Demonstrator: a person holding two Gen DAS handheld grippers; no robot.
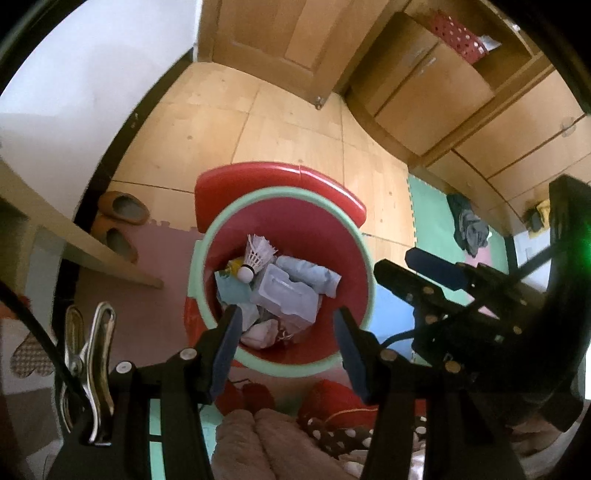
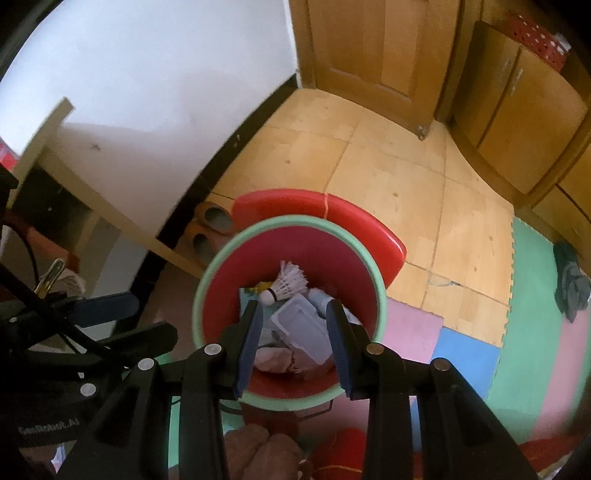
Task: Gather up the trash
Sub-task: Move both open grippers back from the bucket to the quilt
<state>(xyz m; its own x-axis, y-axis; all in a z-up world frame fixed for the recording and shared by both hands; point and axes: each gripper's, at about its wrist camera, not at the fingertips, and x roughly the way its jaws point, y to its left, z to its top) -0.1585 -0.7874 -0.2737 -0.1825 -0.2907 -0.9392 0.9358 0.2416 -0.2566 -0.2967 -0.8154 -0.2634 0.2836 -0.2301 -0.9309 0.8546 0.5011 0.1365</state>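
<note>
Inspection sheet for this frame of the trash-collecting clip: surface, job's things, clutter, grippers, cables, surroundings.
Surface: wooden floor with coloured foam mats.
Job's things: red bin with green rim, holding a shuttlecock, a clear plastic container, a light blue item and crumpled paper.
Clutter: slippers by the wall; dark cloth on the green mat.
Grippers: left gripper open, empty, over the bin; right gripper open, empty, over the bin.
Cables: black cable on the left rig, held by a metal clip.
Surroundings: white wall, wooden door, cabinets, red basket.
</note>
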